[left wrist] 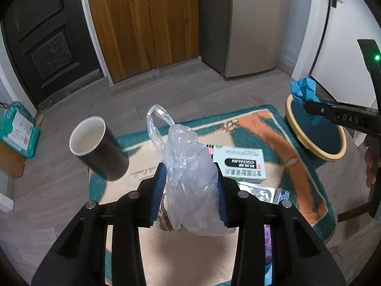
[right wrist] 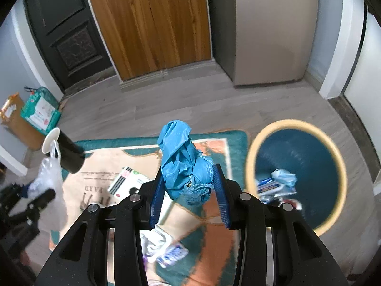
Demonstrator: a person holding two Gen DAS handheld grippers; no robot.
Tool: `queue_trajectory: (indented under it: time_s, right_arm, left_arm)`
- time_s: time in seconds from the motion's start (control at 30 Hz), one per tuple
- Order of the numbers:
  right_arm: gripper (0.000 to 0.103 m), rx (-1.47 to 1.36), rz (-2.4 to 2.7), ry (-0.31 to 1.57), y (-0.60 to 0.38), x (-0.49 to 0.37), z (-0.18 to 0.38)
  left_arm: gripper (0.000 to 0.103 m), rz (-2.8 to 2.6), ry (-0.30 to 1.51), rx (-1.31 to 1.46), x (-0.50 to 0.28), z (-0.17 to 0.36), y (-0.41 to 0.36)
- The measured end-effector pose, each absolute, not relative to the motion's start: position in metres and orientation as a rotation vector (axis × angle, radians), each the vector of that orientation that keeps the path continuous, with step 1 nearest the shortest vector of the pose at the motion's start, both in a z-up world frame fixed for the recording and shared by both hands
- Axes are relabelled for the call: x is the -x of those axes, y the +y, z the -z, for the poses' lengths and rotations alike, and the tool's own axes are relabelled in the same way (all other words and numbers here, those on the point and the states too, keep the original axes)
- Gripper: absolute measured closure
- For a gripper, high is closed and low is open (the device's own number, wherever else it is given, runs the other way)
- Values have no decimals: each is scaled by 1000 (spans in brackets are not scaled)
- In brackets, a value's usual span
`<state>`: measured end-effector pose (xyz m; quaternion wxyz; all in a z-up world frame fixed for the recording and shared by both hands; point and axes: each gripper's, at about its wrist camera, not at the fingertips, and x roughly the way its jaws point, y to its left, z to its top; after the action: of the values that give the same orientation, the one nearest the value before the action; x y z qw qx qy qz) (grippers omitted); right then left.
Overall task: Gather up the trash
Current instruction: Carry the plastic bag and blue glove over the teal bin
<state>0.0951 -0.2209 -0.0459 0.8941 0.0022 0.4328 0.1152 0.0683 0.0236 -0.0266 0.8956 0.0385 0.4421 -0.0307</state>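
My left gripper is shut on a crumpled clear plastic bag, held above the rug. A black paper cup with a white inside is tilted at the rug's left corner. Whether it rests on the floor I cannot tell. My right gripper is shut on a blue crumpled wad. To its right stands a dark teal bin with a cream rim and some trash inside. In the left wrist view the right gripper holds the blue wad at the bin's far rim.
A white medicine box, a blister pack and small sachets lie on the rug. A green pack on a cardboard box sits by the left wall. Wooden cabinet doors and a dark door stand behind.
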Motion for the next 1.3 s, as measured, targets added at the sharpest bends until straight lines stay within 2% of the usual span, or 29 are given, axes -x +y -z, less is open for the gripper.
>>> queue_trajectory:
  time_s: [0.27, 0.73, 1.07, 1.3]
  right_arm:
    - [62, 12, -194, 878, -263, -87, 43]
    - [62, -118, -73, 904, -344, -106, 60]
    - [62, -186, 2, 927, -399, -122, 71]
    - [62, -315, 54, 1002, -437, -132, 100]
  left_arm:
    - [65, 119, 864, -144, -74, 5, -16]
    - [65, 225, 833, -216, -105, -8, -98]
    - [65, 310, 844, -268, -132, 7, -152]
    - [65, 436, 873, -284, -147, 26, -194]
